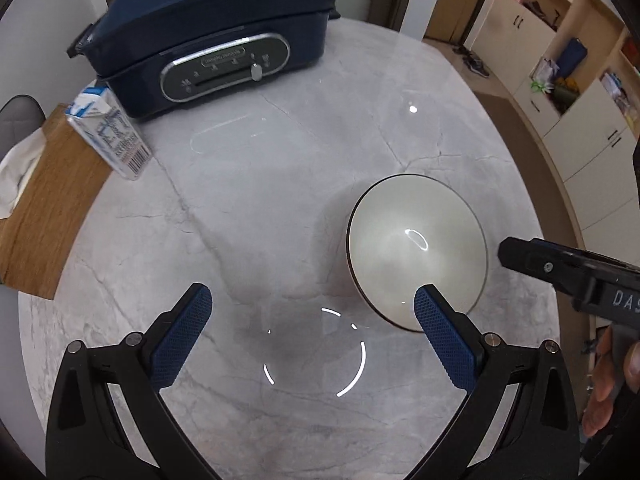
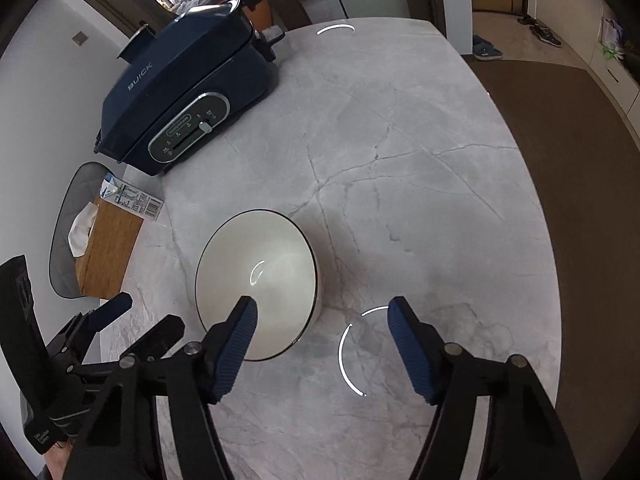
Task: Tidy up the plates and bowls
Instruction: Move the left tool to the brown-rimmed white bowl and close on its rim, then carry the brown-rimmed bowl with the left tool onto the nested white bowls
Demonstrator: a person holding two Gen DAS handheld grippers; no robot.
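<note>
A white bowl with a thin dark rim stands upright on the grey marble table. My left gripper is open and empty, above the table to the left of the bowl; its right finger overlaps the bowl's near rim. In the right wrist view the bowl sits ahead and left. My right gripper is open and empty; its left finger overlaps the bowl's near rim. No plates are in view.
A dark blue electric cooker stands at the table's far left, also in the right wrist view. A milk carton and a wooden tissue box sit at the left edge. Cabinets lie right.
</note>
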